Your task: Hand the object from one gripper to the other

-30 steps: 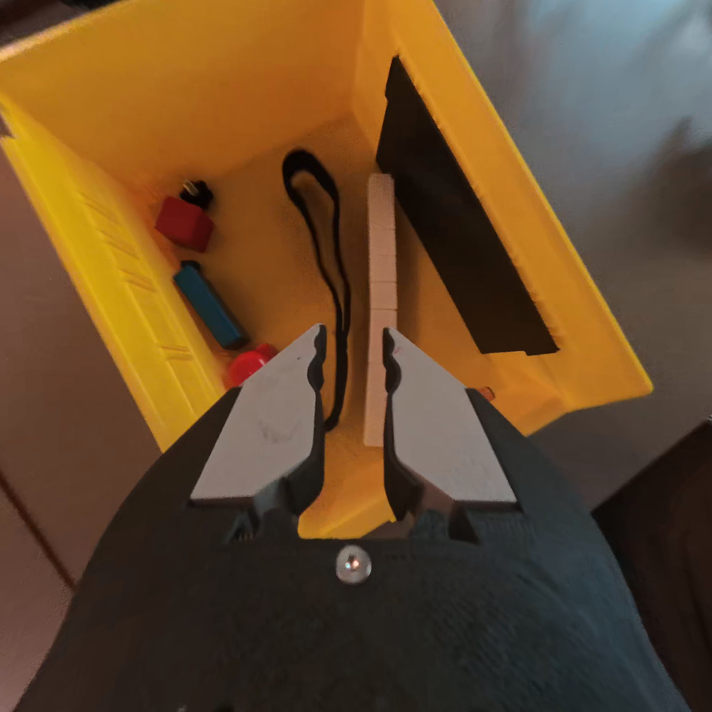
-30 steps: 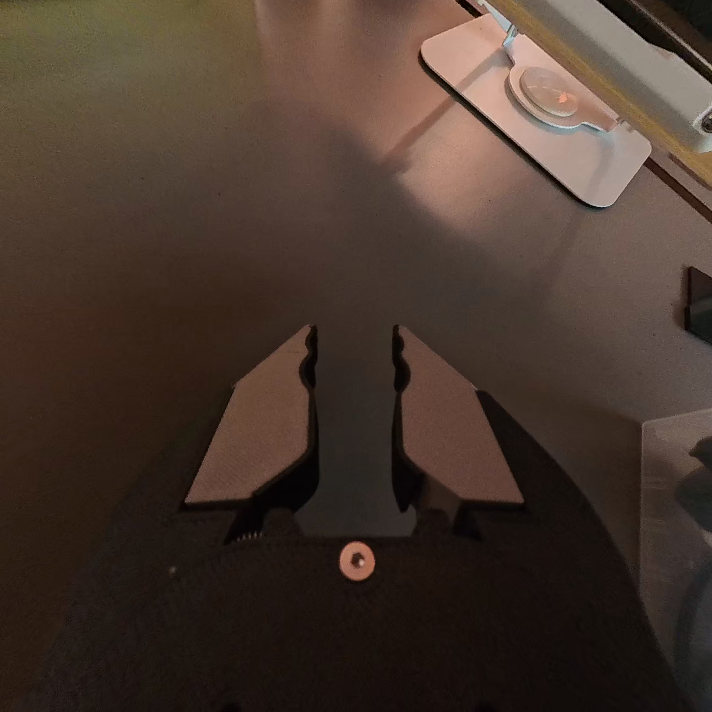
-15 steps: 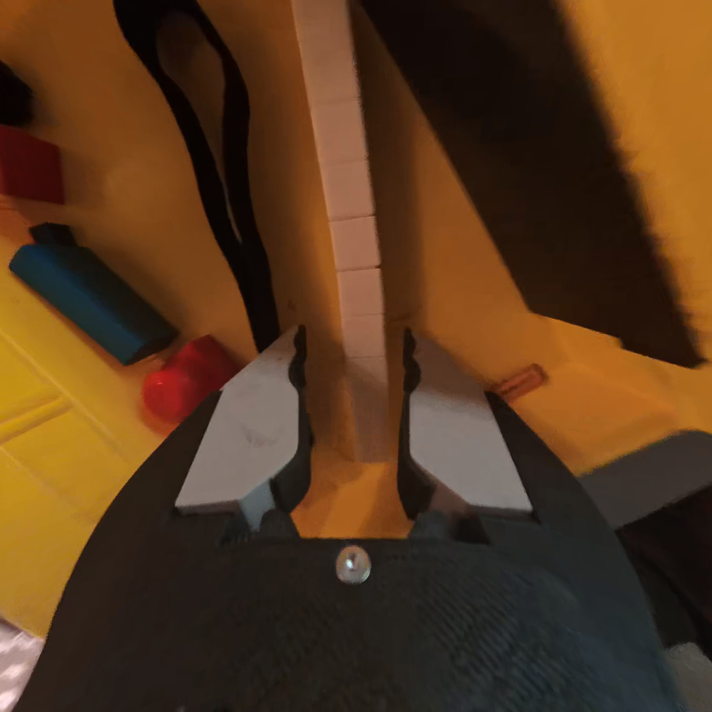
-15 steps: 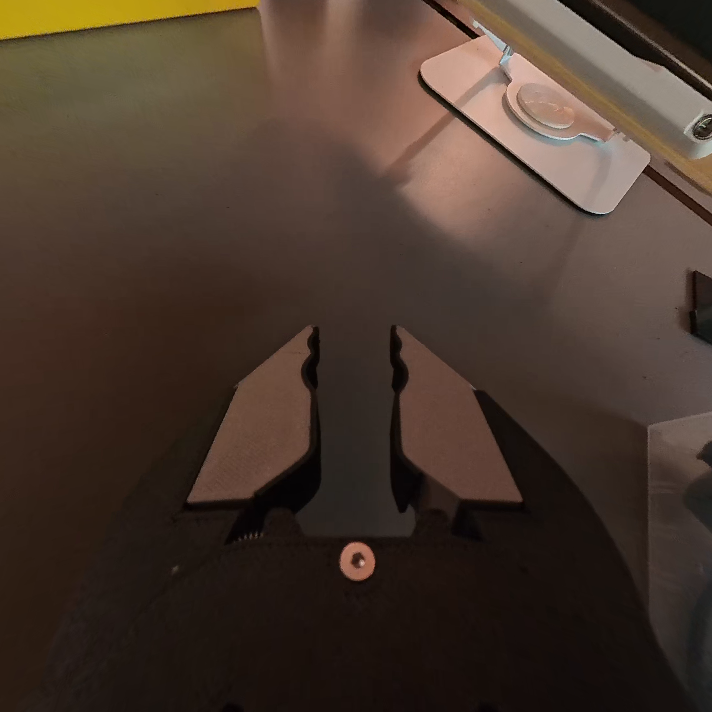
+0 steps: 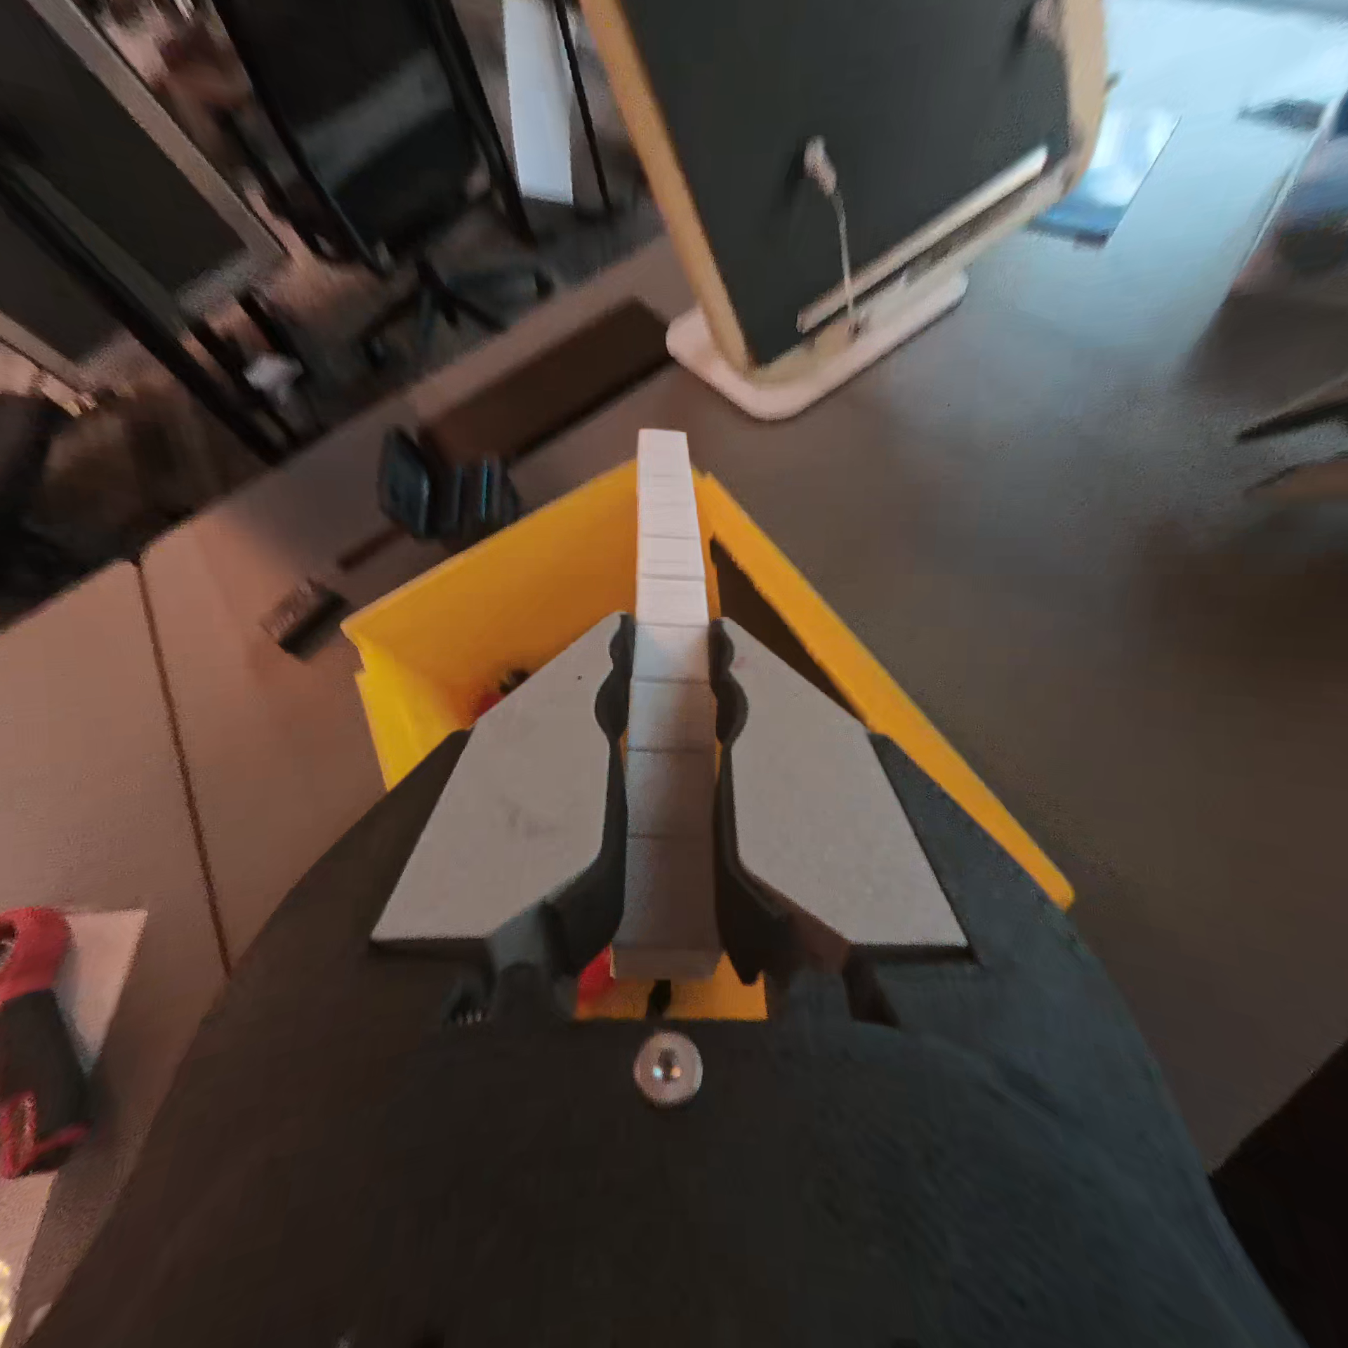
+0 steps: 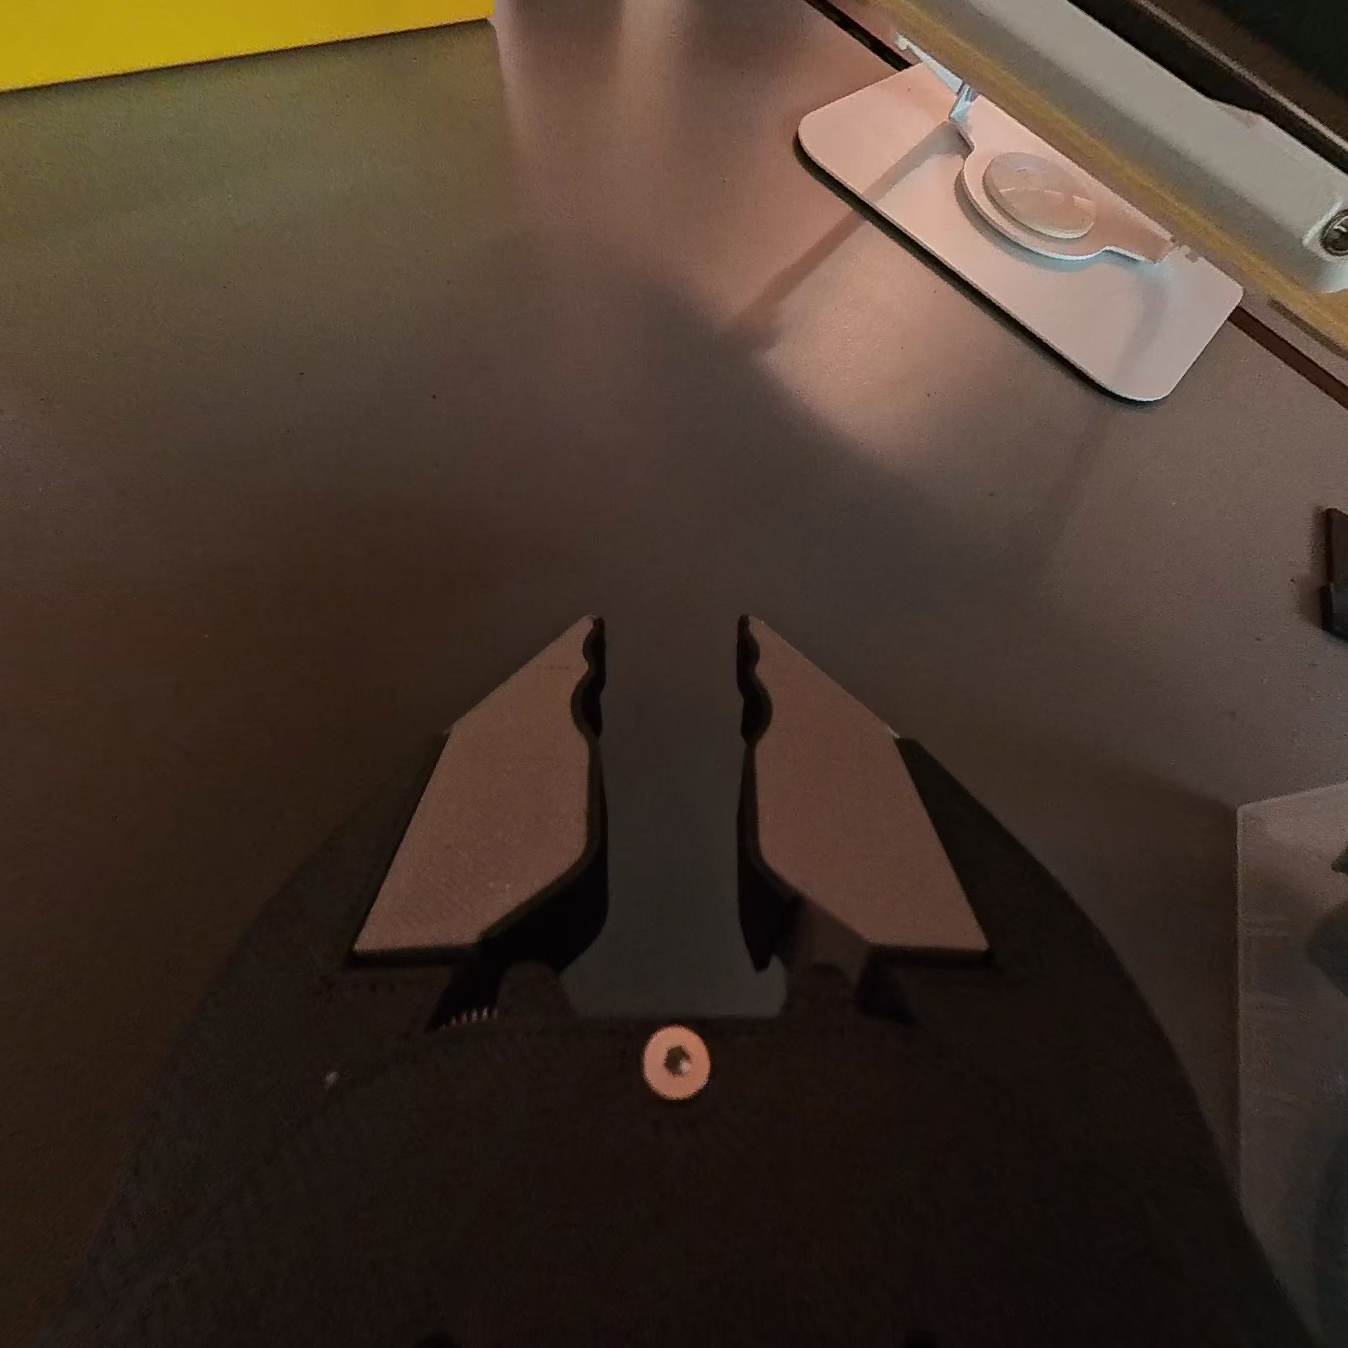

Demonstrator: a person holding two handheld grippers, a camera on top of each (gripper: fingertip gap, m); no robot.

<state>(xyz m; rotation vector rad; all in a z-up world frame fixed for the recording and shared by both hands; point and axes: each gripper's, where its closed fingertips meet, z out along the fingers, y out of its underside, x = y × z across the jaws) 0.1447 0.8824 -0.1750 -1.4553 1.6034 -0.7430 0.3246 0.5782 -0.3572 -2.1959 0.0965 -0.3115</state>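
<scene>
A long white segmented bar [image 5: 667, 583] sits between the fingers of my left gripper [image 5: 671, 638], which is shut on it. The bar points forward, lifted above the yellow bin [image 5: 496, 605], and its far end sticks out past the bin's far rim. My right gripper [image 6: 671, 642] is open and empty, low over the dark grey table [image 6: 365, 365]. The bar does not show in the right wrist view.
A white monitor stand base [image 5: 817, 372] stands beyond the bin; it shows in the right wrist view [image 6: 1021, 241] at the upper right. A corner of the yellow bin [image 6: 219, 36] shows top left. A red and black tool [image 5: 36, 1043] lies at the left. A black part [image 5: 445, 481] lies behind the bin. Tip to tip, the grippers are about 40 cm apart.
My left gripper closed on the white bar and lifted it out of the bin, tilting up so the room shows. My right gripper barely moved.
</scene>
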